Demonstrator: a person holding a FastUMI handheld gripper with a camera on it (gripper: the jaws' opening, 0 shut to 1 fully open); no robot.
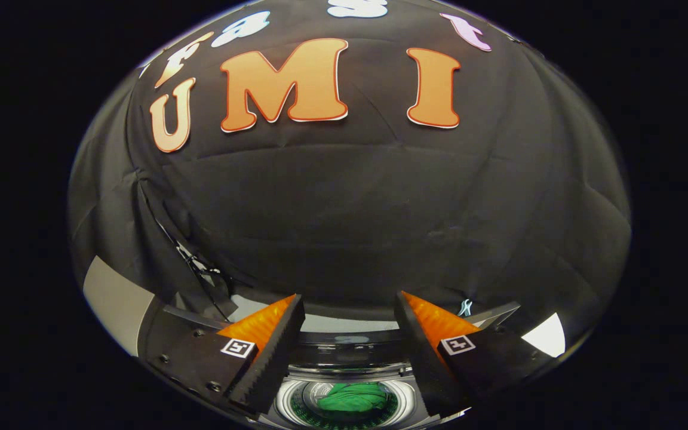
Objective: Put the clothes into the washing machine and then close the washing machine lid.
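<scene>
We see our tool [349, 304] at the bottom centre of the frame, its two serrated fingers [272, 352] spread wide apart, tips pointing up, gripping nothing.

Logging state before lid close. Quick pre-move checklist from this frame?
1. Green clothes inside the washing machine drum: ok, they lie in the drum, seen between the fingers.
2. Gripper free of load: ok, fingers spread apart with nothing between them.
3. Cloth hanging over the drum rim: cannot tell, the near part of the opening is hidden by the fingers.
4. Washing machine lid position: not ok for the task, the opening is uncovered, so it is not yet shut.
5. Lid grasp point: cannot tell, the dark glossy panel behind the opening may be the raised lid, but its edge is not clear.
</scene>
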